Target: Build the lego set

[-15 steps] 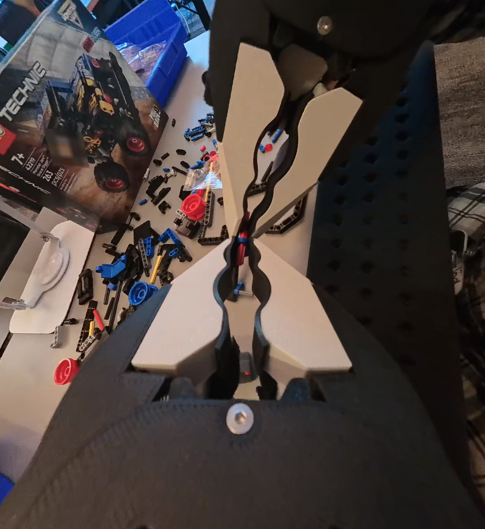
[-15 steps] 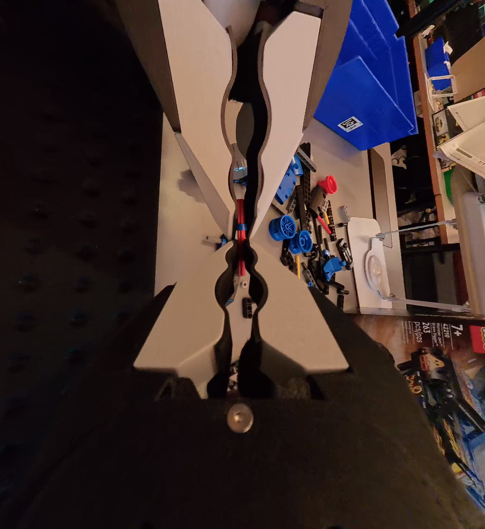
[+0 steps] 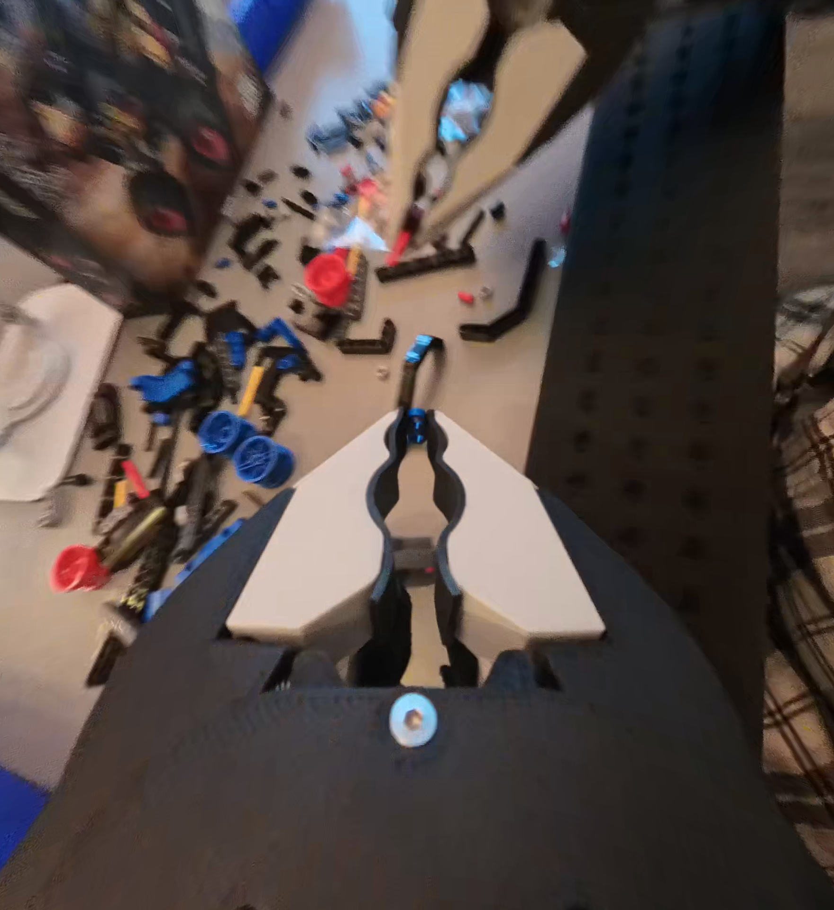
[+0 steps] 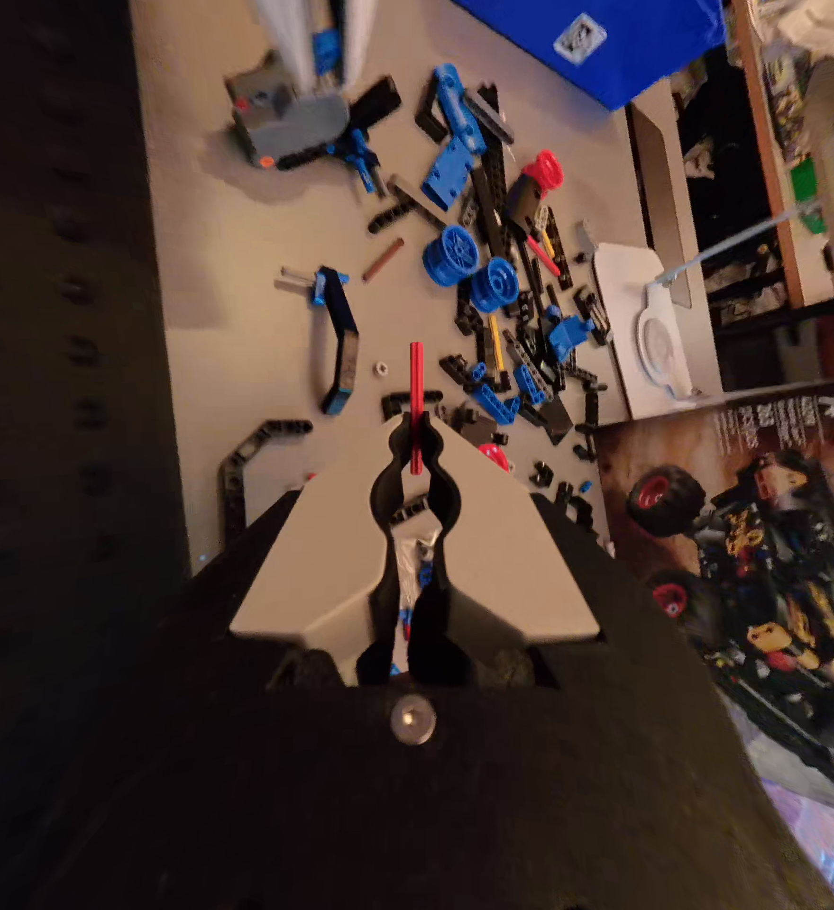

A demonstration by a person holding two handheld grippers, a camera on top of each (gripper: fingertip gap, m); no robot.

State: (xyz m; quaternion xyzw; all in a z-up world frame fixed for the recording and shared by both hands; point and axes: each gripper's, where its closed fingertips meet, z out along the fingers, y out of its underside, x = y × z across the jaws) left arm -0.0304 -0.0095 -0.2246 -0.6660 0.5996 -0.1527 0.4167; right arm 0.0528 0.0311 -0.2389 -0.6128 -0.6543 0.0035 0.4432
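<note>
My left gripper [image 3: 415,416] is shut on a small blue Lego piece [image 3: 415,431] held above the table. My right gripper [image 4: 416,418] is shut on a thin red axle [image 4: 416,379] that sticks out past its tips. The two grippers are apart. The right gripper shows blurred at the top of the left wrist view [image 3: 419,207], with the red axle [image 3: 402,241] below it. The left gripper shows blurred at the top edge of the right wrist view [image 4: 326,64]. Loose Lego parts cover the beige table [image 4: 237,256].
A bent black beam [image 4: 341,344] with blue pins lies between the grippers. Two blue wheels [image 4: 469,266] and a red hub [image 3: 328,278] lie among black beams. The Lego box [image 4: 750,566], a blue bin [image 4: 602,44], a white stand [image 3: 25,389] and a black perforated panel [image 3: 651,295] border the table. One gripper's finger ends stand about 10 cm off the other's.
The grippers were tip to tip around the red axle. They have pulled apart: the axle stayed in the right gripper, the blue piece in the left. Both views are motion-blurred.
</note>
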